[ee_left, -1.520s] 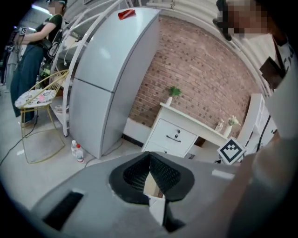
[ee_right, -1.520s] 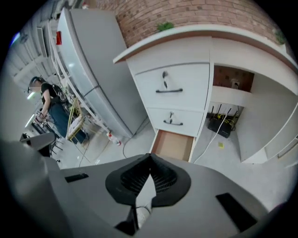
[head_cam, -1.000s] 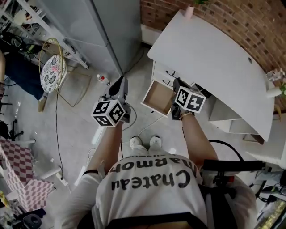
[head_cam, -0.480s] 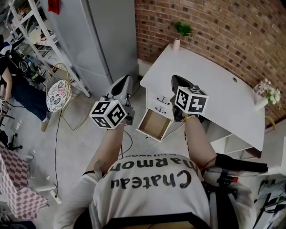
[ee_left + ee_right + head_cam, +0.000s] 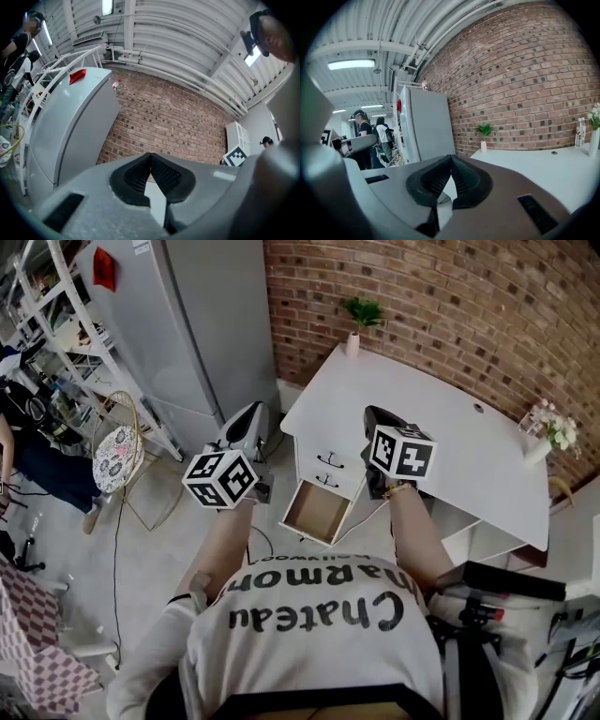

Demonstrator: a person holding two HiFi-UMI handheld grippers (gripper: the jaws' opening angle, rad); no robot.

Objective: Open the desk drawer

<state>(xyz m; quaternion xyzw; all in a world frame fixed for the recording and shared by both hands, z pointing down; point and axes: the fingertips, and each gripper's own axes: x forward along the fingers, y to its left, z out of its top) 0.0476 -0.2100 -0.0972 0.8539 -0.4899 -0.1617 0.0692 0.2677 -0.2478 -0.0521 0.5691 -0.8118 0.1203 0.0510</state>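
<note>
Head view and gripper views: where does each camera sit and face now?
Head view: on the person's head, looking steeply down at the white desk and its open drawer; shows shirt, left tool, right tool.
Left gripper view: on the left tool, tilted slightly up at brick wall, fridge, ceiling; its shut jaws show.
Right gripper view: on the right tool, facing across the desk to the potted plant; its shut jaws show.
Shared: both gripper views see the brick wall and fridge.
</note>
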